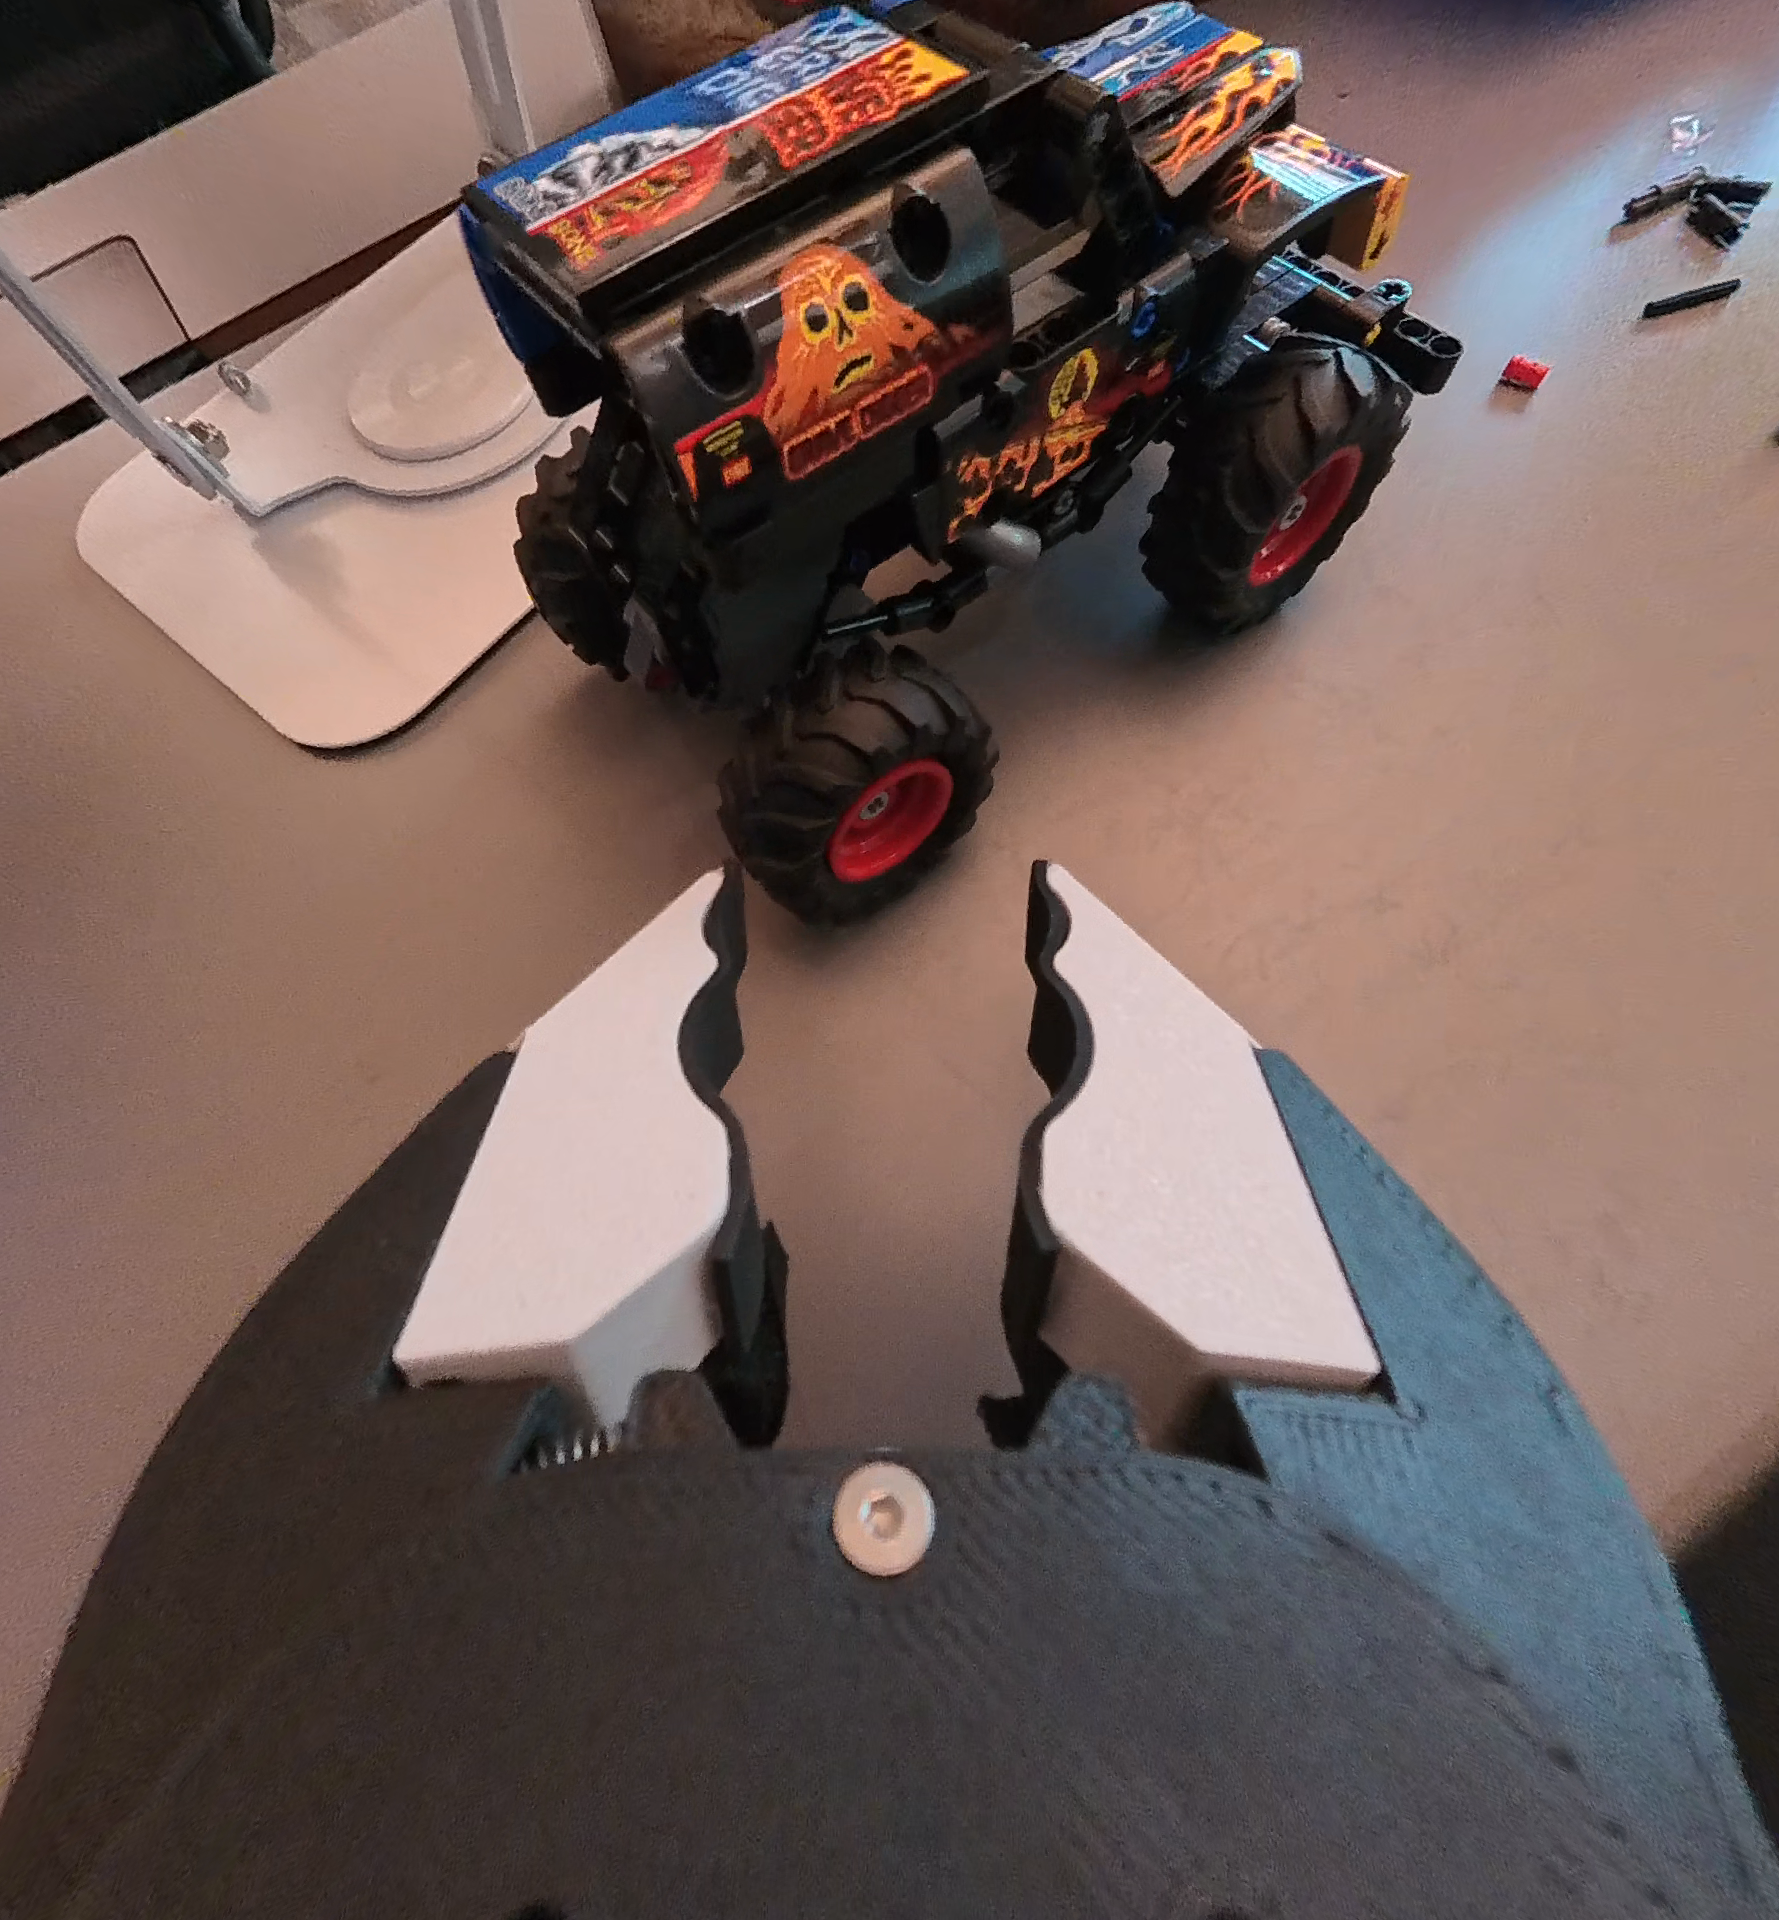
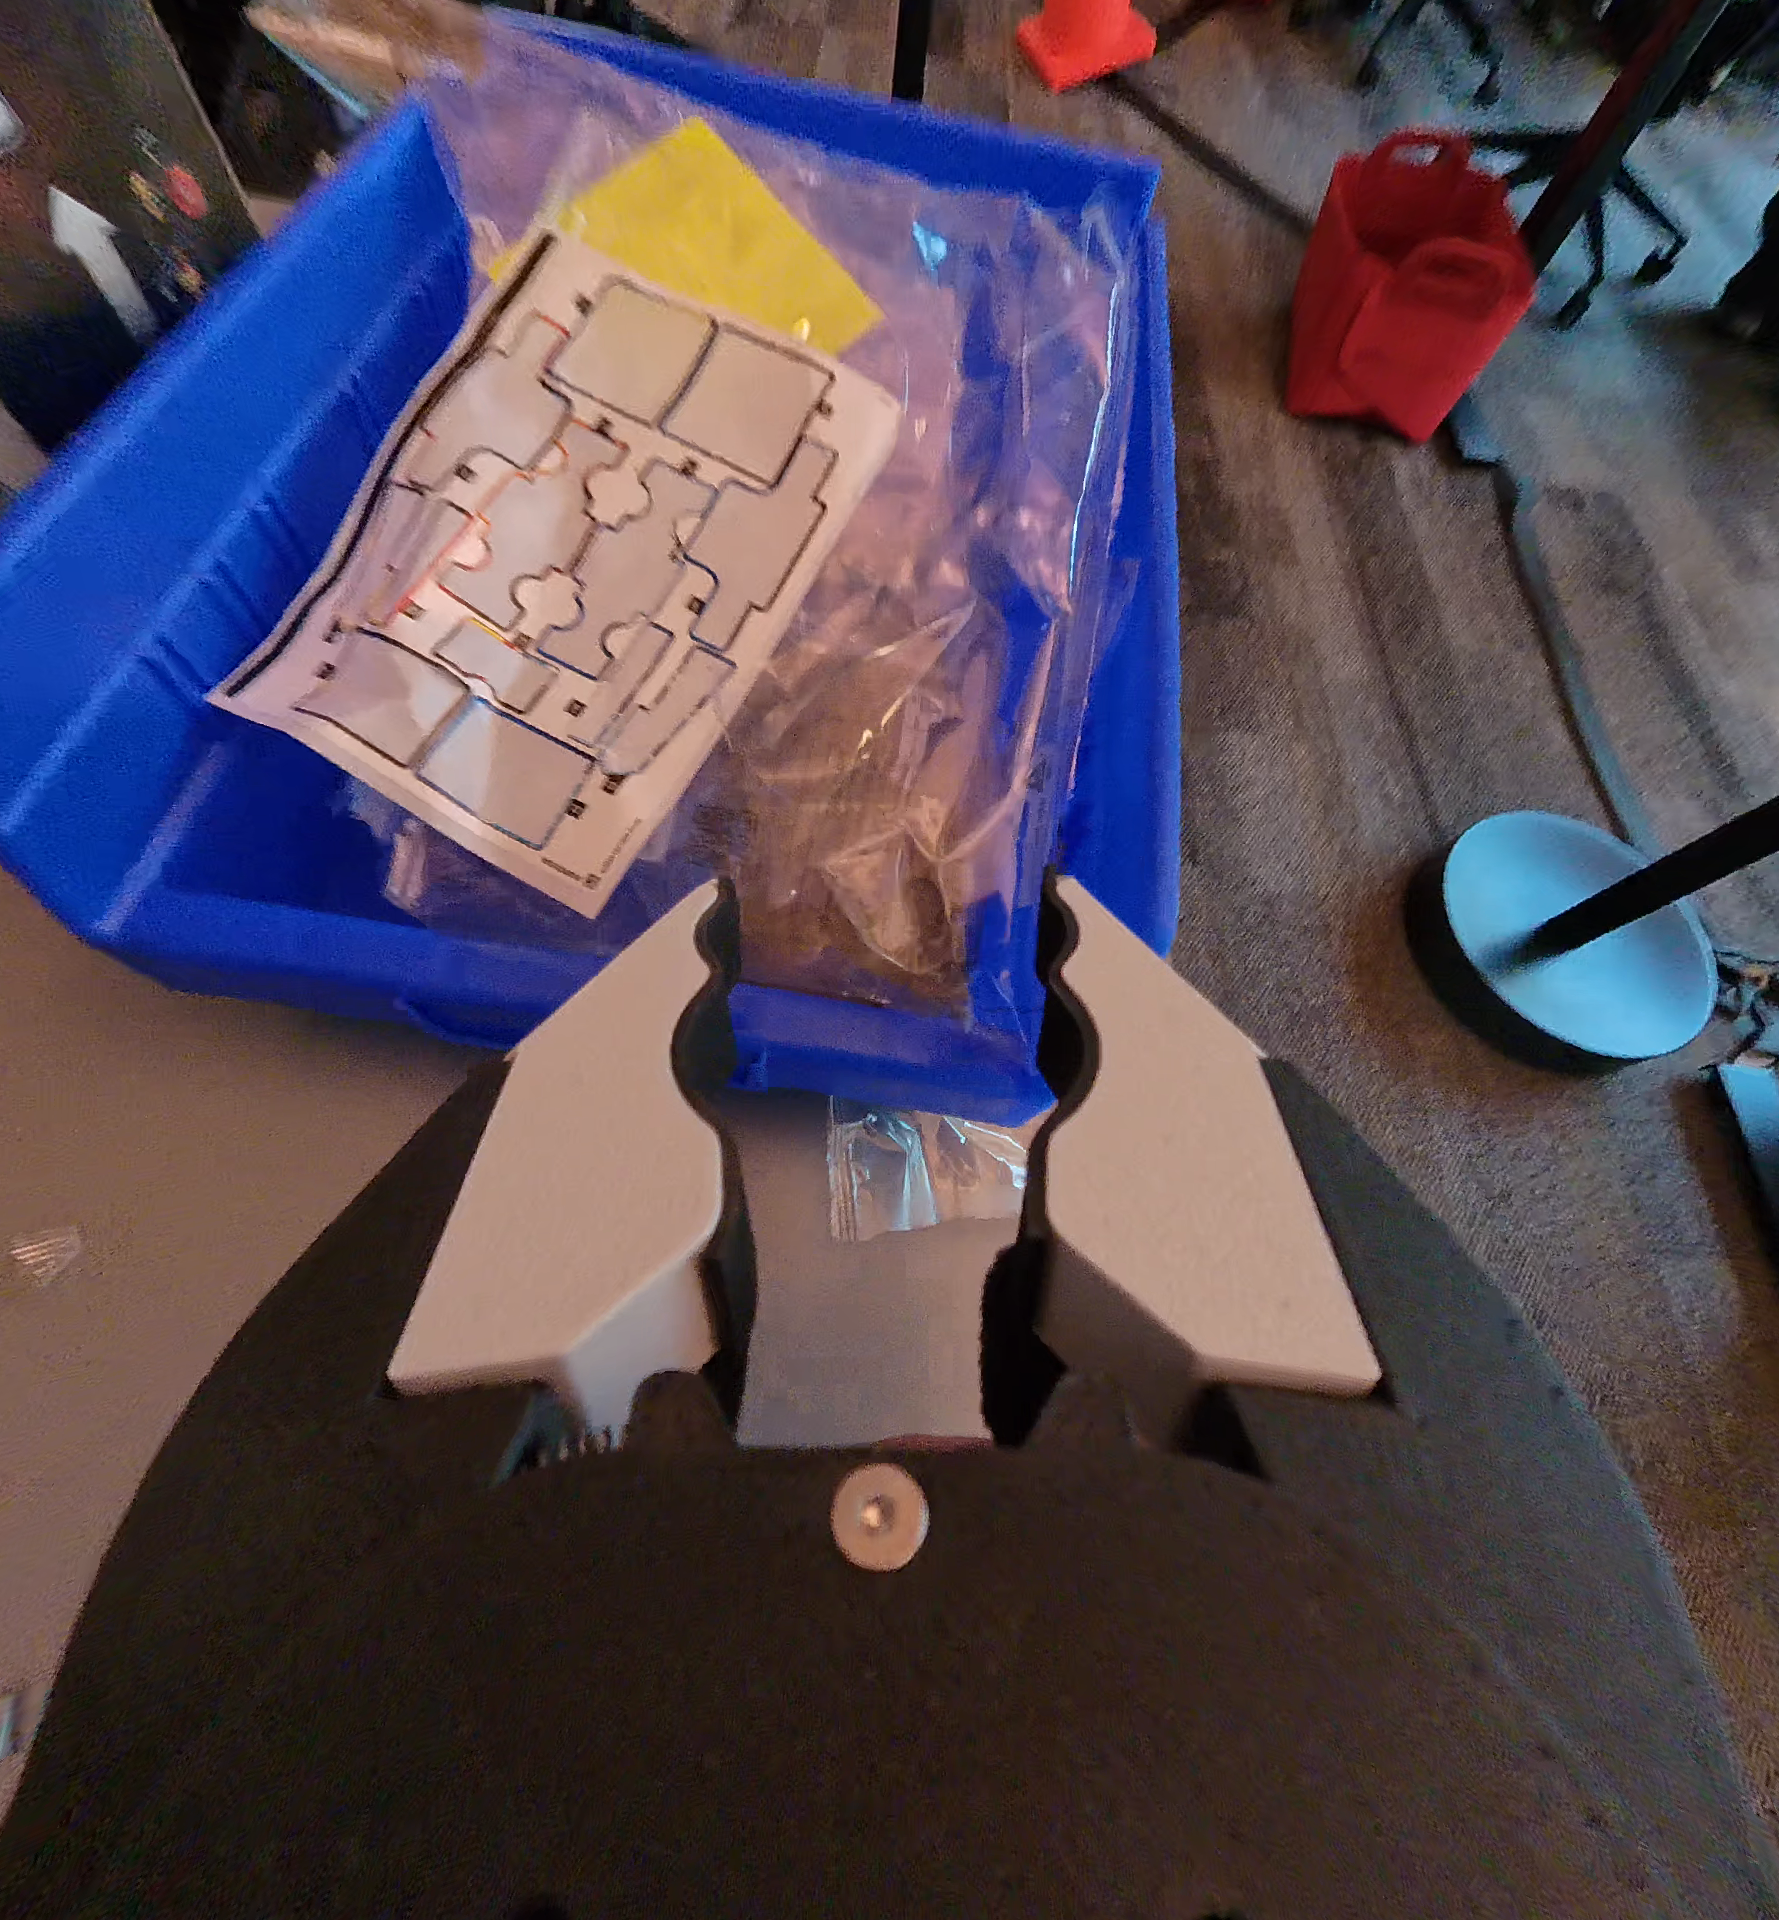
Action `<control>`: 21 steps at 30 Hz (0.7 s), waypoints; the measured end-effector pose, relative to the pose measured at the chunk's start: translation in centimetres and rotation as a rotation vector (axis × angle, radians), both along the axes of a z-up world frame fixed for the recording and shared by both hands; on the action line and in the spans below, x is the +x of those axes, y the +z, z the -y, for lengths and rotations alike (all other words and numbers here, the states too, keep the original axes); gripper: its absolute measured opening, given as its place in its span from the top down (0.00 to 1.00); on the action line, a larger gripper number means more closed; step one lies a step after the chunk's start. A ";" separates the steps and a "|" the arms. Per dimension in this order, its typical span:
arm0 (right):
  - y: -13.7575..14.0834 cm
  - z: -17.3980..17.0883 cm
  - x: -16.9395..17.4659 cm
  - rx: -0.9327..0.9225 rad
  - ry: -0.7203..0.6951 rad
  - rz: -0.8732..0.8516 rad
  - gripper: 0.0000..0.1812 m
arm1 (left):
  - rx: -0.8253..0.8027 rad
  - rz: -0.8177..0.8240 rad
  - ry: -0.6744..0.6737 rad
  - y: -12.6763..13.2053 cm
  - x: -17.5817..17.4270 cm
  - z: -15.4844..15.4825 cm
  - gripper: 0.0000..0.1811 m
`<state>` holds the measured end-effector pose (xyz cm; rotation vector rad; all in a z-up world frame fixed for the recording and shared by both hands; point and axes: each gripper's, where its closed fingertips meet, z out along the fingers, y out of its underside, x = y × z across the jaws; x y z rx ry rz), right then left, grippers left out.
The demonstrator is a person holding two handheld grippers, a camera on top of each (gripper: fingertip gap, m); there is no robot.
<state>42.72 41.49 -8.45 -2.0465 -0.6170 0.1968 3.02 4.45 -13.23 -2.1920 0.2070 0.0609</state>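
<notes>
1. Left hand-held gripper (image 1: 887, 883): black printed body with white fingers (image 1: 615, 1091) lined with wavy black pads. The jaws stand wide apart with nothing between them; only bare tan table (image 1: 241, 1039) shows in the gap.
2. Nearest object: a black brick-built monster truck with flame stickers, knobbly black tyres and red hubs (image 1: 895, 343). It lies straight ahead of the left fingertips, standing on the table. Its closest red-hubbed wheel (image 1: 859, 800) sits just beyond the tips, apart from them and roughly in line with the gap.
3. Truck long axis: it runs away from the left hand-held gripper and toward the upper right of the left wrist view.
4. Surroundings, left side: a flat white stand base (image 1: 272, 582) lies just left of the truck; small loose black and red parts (image 1: 1695, 203) lie scattered well to its right.
5. Right hand-held gripper (image 2: 885, 899): same build, jaws likewise wide apart and empty.
6. Directly ahead of it: a blue plastic bin (image 2: 189, 499) on the table edge, holding a clear plastic bag (image 2: 968, 520) with a white printed sheet (image 2: 573, 561) and a yellow sheet (image 2: 719, 229). The fingertips overlap the bin's near wall in this view; contact cannot be determined.
7. Relative proximity: the truck does not appear in the right wrist view, so the left hand-held gripper is judged to be the nearer one.
</notes>
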 end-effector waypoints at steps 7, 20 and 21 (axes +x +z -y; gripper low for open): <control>-1.8 -1.5 -1.3 -0.035 0.049 0.024 0.90 | -0.023 0.013 -0.006 -0.5 0.1 -0.2 0.71; 3.0 -1.6 -2.4 0.102 0.118 -0.025 1.00 | -0.037 0.035 -0.010 -0.9 0.2 -0.2 0.71; 3.4 -1.7 -2.3 0.107 0.116 -0.025 1.00 | -0.038 0.035 -0.010 -0.9 0.2 -0.2 0.71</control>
